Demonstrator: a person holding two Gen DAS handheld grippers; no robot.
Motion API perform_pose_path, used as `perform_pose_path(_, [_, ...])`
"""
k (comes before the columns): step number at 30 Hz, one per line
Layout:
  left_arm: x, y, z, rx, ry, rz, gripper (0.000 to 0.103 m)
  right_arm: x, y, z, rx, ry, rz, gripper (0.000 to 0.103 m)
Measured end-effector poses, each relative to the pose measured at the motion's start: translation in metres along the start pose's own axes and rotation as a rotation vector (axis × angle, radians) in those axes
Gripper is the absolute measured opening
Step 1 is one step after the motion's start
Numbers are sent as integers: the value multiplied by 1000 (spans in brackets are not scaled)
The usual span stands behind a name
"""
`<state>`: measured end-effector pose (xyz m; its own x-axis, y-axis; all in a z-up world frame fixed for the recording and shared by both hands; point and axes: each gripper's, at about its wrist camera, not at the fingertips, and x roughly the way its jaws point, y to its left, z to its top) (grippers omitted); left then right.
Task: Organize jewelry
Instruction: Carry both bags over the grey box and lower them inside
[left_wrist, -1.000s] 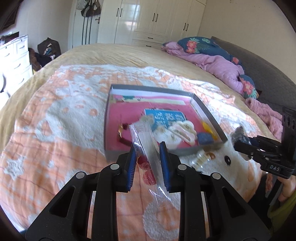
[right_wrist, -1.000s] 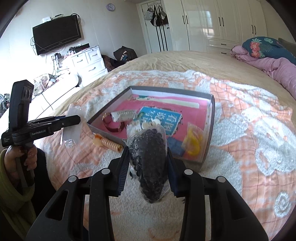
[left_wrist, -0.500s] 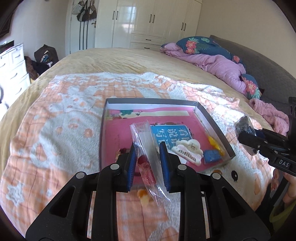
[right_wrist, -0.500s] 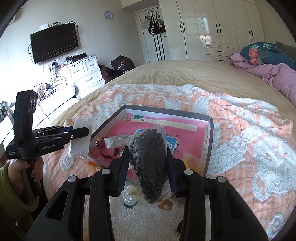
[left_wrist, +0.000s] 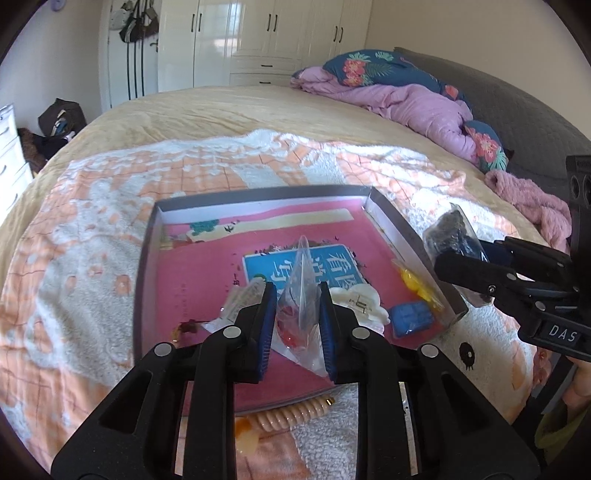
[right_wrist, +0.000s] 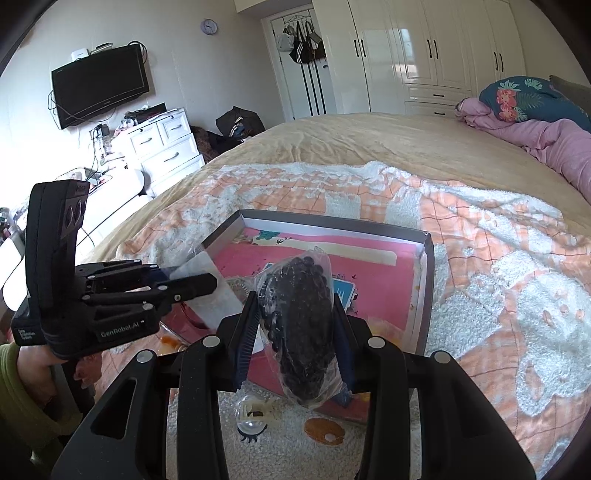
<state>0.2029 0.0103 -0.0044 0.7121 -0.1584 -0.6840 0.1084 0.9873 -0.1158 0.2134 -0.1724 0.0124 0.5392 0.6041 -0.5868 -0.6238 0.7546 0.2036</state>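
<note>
We take the grey-walled tray (left_wrist: 402, 225) on the blanket (left_wrist: 92, 236) as our landmark. Our left gripper (left_wrist: 297, 325) is clenched on a small clear bag with red beads (left_wrist: 295, 317), which hangs above the tray's near half, over the pink lining and just in front of the blue printed card (left_wrist: 325, 266). Our right gripper (right_wrist: 295, 325) is clamped on a clear bag of dark beads (right_wrist: 299, 325), which bulges between the pads and hangs above the tray's near edge; in the left wrist view that same bag sits just outside the tray's right wall. Inside the tray, a white hair clip (left_wrist: 360, 302), a blue piece (left_wrist: 412, 317) and a yellow piece (left_wrist: 415, 284) crowd the near right corner, and a small packet (left_wrist: 240, 299) lies to the left of the red-bead bag. The tray's far half shows bare pink lining. Outside the near wall, touching or nearly touching it, lies a peach coiled hair tie (left_wrist: 291, 415), with a clear round piece (right_wrist: 253, 419) on the blanket in front of the tray. Beyond the tray's far wall the blanket and the beige bedspread (left_wrist: 221, 110) lie open, and the crumpled purple quilt (left_wrist: 413, 107) sits well apart to the far right.
</note>
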Motion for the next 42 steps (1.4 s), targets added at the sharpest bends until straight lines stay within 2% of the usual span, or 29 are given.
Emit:
perform_pose_path(13, [14,5,-5,-9,25,-12,15,42,-12,-12,56,97,-2,36])
perform_pose_path(26, [15,8,-5,-16,26,-15,15,56,-15,-21,74,130,-9,39])
perform_pose_path(31, [16,8,-4,-16,26,-14,16,52,-16,-20,86,114,-7,58])
perform_pose_path(42, [17,10,-4,-12,25,-11,19,22,-15,-19,122,52,2,75])
